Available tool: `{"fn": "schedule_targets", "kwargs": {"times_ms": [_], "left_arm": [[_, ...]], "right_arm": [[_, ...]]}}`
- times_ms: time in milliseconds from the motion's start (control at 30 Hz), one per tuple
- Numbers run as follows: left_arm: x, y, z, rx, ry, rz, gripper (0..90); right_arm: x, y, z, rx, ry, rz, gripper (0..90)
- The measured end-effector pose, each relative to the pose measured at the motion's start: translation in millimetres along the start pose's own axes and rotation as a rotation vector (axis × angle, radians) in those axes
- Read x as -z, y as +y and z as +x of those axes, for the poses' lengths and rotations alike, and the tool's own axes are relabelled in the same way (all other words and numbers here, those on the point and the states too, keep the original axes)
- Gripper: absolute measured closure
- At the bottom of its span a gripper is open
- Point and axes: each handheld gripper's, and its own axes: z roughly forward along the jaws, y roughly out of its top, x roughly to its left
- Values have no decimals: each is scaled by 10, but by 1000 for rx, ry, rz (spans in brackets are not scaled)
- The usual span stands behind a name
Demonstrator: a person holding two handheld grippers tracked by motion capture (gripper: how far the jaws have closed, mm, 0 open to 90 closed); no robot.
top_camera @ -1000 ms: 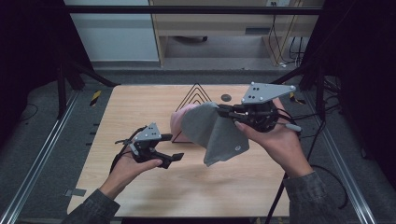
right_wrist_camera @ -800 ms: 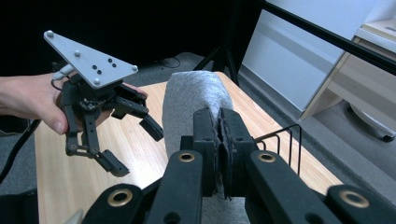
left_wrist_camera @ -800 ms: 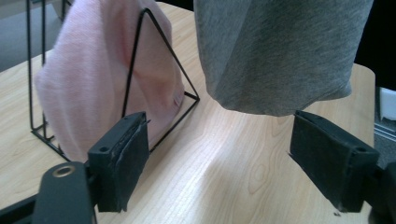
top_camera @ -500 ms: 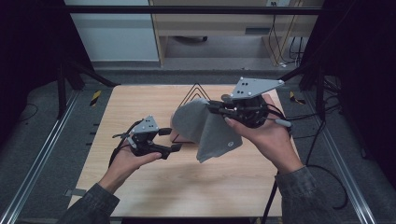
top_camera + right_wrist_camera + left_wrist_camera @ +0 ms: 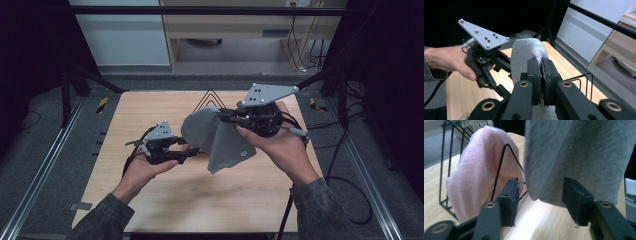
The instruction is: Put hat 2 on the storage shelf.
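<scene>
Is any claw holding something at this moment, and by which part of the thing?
The right claw is shut on the grey cloth, pinching its upper edge so it hangs above the table. The left claw is open around the cloth's lower part, holding nothing.

Grey-green sleeves point(image 5: 320, 210), black two-jaw left tool point(image 5: 192, 151), grey three-cornered screwed plate point(image 5: 266, 93), trailing black cable point(image 5: 345, 185)

Two handheld grippers are held above the table, forearms entering from the bottom edge. The left gripper point(image 5: 187, 151) is held low in the left hand point(image 5: 142, 170), its jaws spread wide apart and pointed toward the right. The right gripper point(image 5: 225, 116) is raised higher in the right hand point(image 5: 280, 145), its jaws pressed together on a grey cloth point(image 5: 220, 142), pointed left.
</scene>
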Motion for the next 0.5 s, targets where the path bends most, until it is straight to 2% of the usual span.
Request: {"fn": "schedule_targets", "kwargs": {"times_ms": [67,267,367,433,500], "left_arm": [[-21,-5,-11,-11,13,-3,568],[-135,-10,-24,0,-4,-11,715],[-195,3,-27,5,-8,-1,836],[-213,22,-34,6,-12,7,861],[-201,54,-43,-9,-6,22,864]], "right_arm": [[-12,-25,-6,-5,-2,6,864],[-21,-121,-52,-33,-8,18,863],[-2,-193,-72,-42,-14,25,864],[27,-267,-97,-50,-23,35,863],[66,-339,-138,-64,-37,39,864]]}}
